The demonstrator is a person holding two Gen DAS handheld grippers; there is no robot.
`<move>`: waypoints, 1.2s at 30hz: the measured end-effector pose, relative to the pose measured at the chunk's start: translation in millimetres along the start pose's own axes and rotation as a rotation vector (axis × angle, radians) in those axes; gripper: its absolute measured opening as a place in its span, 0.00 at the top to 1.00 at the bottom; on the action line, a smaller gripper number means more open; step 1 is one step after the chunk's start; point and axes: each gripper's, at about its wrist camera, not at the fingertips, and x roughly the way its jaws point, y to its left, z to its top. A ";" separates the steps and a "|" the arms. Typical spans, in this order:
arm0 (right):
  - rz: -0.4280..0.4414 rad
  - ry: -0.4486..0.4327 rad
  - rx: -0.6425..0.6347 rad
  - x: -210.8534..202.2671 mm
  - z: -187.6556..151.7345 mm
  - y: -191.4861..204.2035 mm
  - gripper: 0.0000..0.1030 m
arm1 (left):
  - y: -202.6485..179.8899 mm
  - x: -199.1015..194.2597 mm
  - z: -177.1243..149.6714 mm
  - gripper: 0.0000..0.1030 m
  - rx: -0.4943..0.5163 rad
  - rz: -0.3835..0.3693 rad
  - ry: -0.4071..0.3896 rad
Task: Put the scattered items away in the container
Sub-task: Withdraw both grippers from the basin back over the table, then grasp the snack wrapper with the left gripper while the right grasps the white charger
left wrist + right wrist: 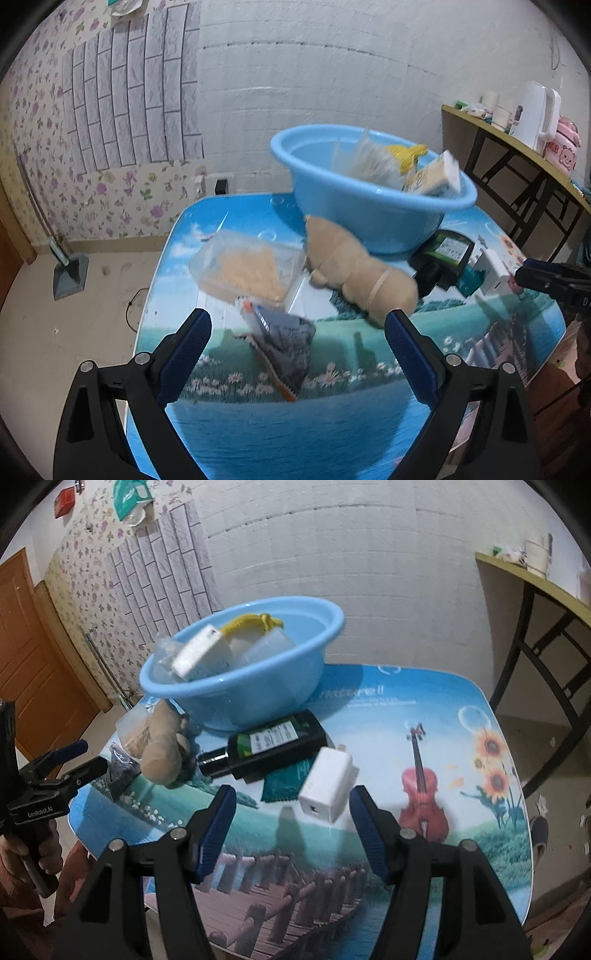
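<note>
Right gripper (293, 818), jaws half open and empty, faces the white charger (327, 788) at frame centre; left gripper (297, 341), wide and empty, faces the snack packet (282, 345).

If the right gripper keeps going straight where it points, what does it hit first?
Most likely the white charger, lying on the table just ahead of the open right gripper, roughly centred between its fingers. The dark bottle lies behind it. Depth is uncertain.
</note>
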 end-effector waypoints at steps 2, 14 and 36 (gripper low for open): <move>-0.006 0.004 0.005 2.1 -0.7 -1.0 0.38 | 2.8 3.0 -1.9 0.08 -0.009 0.004 0.008; -0.022 0.046 0.066 19.4 -3.5 -11.6 0.38 | 7.1 22.0 -11.1 0.08 -0.024 0.028 0.052; -0.074 0.064 0.077 40.8 9.7 -14.8 0.69 | 1.8 41.4 -14.2 0.08 0.018 0.020 0.094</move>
